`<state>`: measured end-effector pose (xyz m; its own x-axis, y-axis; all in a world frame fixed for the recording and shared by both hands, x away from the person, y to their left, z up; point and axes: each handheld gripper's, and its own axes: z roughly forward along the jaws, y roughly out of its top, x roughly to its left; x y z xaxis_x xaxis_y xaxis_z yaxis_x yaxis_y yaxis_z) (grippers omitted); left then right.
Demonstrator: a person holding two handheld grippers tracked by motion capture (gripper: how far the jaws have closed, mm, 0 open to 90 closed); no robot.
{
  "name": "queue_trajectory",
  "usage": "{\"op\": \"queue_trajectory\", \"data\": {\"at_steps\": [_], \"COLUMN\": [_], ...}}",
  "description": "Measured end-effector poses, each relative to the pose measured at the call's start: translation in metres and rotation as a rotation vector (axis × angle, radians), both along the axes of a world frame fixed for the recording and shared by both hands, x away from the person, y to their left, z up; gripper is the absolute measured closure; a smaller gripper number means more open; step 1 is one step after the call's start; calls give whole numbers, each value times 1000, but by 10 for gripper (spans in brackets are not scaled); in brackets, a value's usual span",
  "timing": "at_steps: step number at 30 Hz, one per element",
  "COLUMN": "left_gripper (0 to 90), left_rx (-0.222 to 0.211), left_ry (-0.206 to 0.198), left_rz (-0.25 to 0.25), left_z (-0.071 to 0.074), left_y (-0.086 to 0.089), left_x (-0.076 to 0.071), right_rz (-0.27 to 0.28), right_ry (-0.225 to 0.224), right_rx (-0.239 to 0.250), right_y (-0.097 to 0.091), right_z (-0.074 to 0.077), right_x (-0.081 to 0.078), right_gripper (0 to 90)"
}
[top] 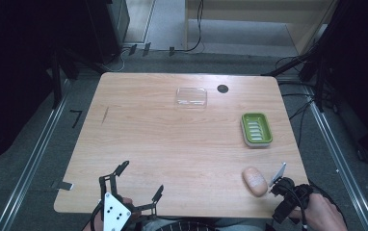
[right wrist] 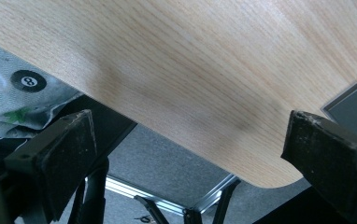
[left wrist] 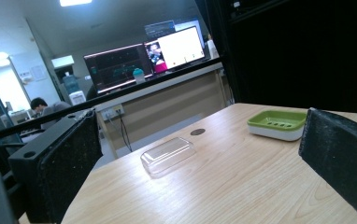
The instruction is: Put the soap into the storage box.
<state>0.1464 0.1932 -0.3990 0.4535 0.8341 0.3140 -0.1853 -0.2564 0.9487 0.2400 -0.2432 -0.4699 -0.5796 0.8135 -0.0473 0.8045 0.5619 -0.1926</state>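
A peach soap bar (top: 254, 181) lies near the table's front right corner. Just to its right, a hand holds my right gripper (top: 277, 183); in the right gripper view its jaws (right wrist: 190, 154) stand wide open over the table's edge with nothing between them. A green soap dish (top: 256, 129) (left wrist: 277, 123) sits farther back on the right. A clear plastic lid (top: 190, 97) (left wrist: 167, 154) lies at the back centre. My left gripper (top: 140, 181) hovers at the front left, open and empty, facing the lid and the dish (left wrist: 190, 163).
A dark round hole (top: 222, 88) (left wrist: 197, 132) sits in the tabletop beside the lid. The wooden table (top: 172, 144) has rounded corners. Metal rails (top: 32, 159) run along the floor on both sides. Monitors and a desk stand beyond the far edge.
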Motion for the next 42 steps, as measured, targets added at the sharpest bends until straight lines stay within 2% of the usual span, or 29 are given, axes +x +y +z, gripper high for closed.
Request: {"op": "queue_trajectory", "data": {"at_steps": [8, 12, 15, 18, 31, 37, 42], "left_gripper": [0, 0, 0, 0, 0, 0, 0], "left_rx": [-15, 11, -10, 4, 2, 0, -1], "left_ry": [-1, -2, -1, 0, 2, 2, 1], "left_rz": [8, -8, 6, -6, -3, -2, -3], "left_z": [0, 0, 0, 0, 0, 0, 0], "left_y": [1, -1, 0, -1, -1, -2, -2], "left_x": [-1, -1, -1, 0, 1, 1, 1], "right_rz": [2, 4, 6, 10, 32, 18, 14], "right_ry": [-1, 5, 7, 15, 44, 20, 34], "right_rx": [8, 5, 5, 5, 3, 4, -4], "right_y": [5, 6, 8, 12, 29, 29, 30], "right_z": [2, 3, 6, 8, 14, 16, 14], "right_x": [1, 2, 3, 5, 16, 18, 20], "right_gripper": [30, 30, 31, 30, 30, 30, 30]}}
